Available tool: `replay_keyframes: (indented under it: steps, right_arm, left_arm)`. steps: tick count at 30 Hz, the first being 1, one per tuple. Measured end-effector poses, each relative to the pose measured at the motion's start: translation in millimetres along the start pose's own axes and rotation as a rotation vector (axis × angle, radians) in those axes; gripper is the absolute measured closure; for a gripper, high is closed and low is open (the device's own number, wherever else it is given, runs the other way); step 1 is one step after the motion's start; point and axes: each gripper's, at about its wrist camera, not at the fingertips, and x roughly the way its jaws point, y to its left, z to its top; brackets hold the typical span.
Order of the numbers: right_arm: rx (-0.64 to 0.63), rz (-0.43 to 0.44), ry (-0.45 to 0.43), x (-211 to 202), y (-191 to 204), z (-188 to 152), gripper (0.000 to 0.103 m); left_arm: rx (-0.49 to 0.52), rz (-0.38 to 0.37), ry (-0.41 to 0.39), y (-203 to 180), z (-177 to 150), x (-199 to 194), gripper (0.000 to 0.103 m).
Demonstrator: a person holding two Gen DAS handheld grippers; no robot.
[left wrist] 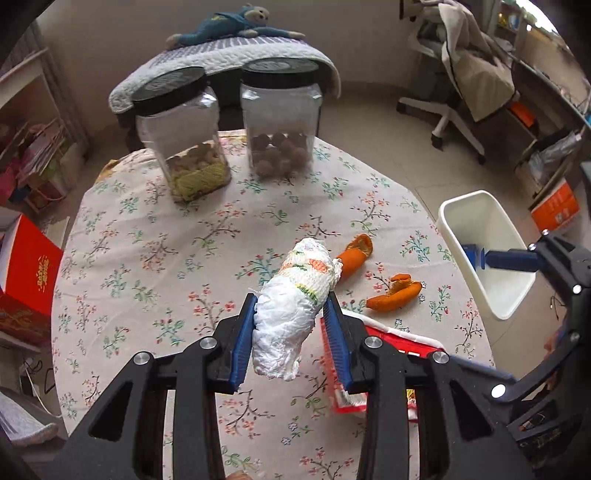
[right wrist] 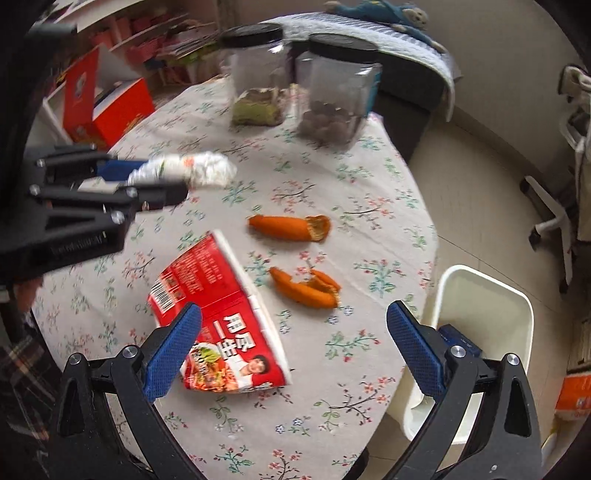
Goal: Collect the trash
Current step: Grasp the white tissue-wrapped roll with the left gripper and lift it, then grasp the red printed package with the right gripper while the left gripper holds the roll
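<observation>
My left gripper (left wrist: 291, 306) is shut on a crumpled white paper towel wad (left wrist: 295, 306) with a printed pattern and holds it above the floral tablecloth; it also shows in the right wrist view (right wrist: 192, 170). Two orange peels (left wrist: 354, 254) (left wrist: 395, 293) lie on the cloth just beyond it. A red instant-noodle wrapper (right wrist: 221, 325) lies flat by my right gripper (right wrist: 295, 332), which is open and empty above it. A white bin (right wrist: 484, 332) stands off the table's right edge, with something blue inside.
Two clear jars with black lids (left wrist: 184, 136) (left wrist: 280, 118) stand at the table's far side. A chair with a quilt and a blue plush monkey (left wrist: 225, 24) is behind them. Red boxes (left wrist: 26, 273) sit left; an office chair (left wrist: 454, 81) stands at the right.
</observation>
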Motion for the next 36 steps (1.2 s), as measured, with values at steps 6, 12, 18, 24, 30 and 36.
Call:
replay_keyframes:
  steps: [6,12,18,24,30,36]
  right_arm:
    - [-0.174,-0.011,0.029,15.4,60.8,-3.4,0.007]
    - [-0.280,-0.131,0.093,51.2,88.1,-16.2,0.007]
    - [-0.259,-0.139,0.092,76.1,81.2,-14.3,0.012]
    - [-0.119,-0.063,-0.009,64.1,69.6,16.7,0.044]
    - [0.029,0.044,-0.133,41.0,64.0,48.6,0.054]
    - [0.070,0.065,-0.279,11.2,74.9,70.3,0.054]
  left_arm:
    - [-0.068,0.054,-0.039,44.9,-28.2,-39.3,0.066]
    - [-0.134,0.092,-0.029,76.3,-50.1,-50.2,0.066]
    - [-0.153,0.102,-0.039,88.0,-58.2,-56.4,0.066]
    - [-0.193,0.119,-0.048,102.5,-60.0,-57.7,0.066]
    - [-0.246,0.153,-0.073,119.5,-63.1,-63.0,0.066]
    - [-0.304,0.186,-0.118,131.3,-63.4,-71.5,0.066]
